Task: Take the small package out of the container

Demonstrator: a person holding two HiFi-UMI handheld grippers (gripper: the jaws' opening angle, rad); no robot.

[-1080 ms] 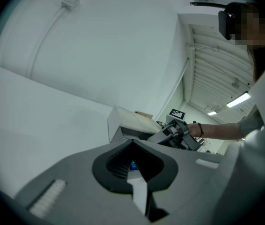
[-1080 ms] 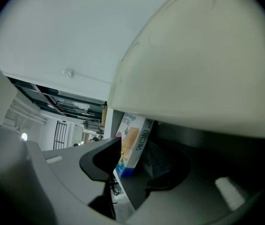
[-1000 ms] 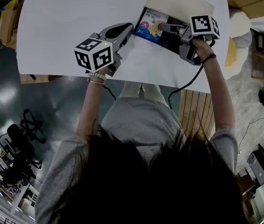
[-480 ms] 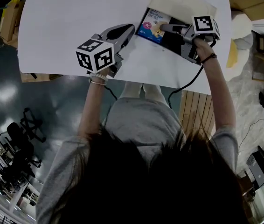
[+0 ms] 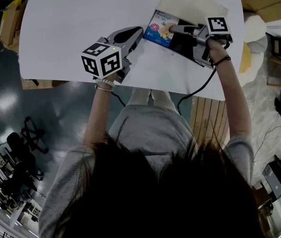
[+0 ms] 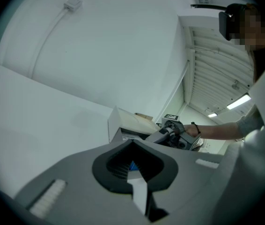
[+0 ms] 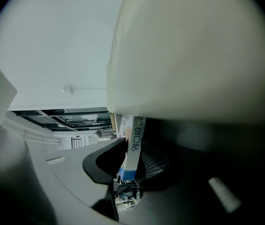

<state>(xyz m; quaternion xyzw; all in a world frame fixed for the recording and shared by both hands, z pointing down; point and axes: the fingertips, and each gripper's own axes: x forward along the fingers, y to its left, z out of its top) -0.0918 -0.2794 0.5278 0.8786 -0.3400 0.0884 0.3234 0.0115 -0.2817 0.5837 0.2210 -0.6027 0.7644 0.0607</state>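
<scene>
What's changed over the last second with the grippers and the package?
The right gripper has just been closing its jaws, which now pinch the edge of the small package at the mouth of the container; that gripper rolled slightly. The left gripper stayed put, shut, beside the container, and the package has barely shifted.

a big white table [image 5: 71,33] stood over a dark, shiny floor [image 5: 46,108]. a brown box [image 5: 9,21] sat by the table's left edge. a black chair [image 5: 24,145] stood on the floor. wooden boards [image 5: 207,118] lay below the table's near right corner. a white wire [image 6: 48,36] ran up the wall.
</scene>
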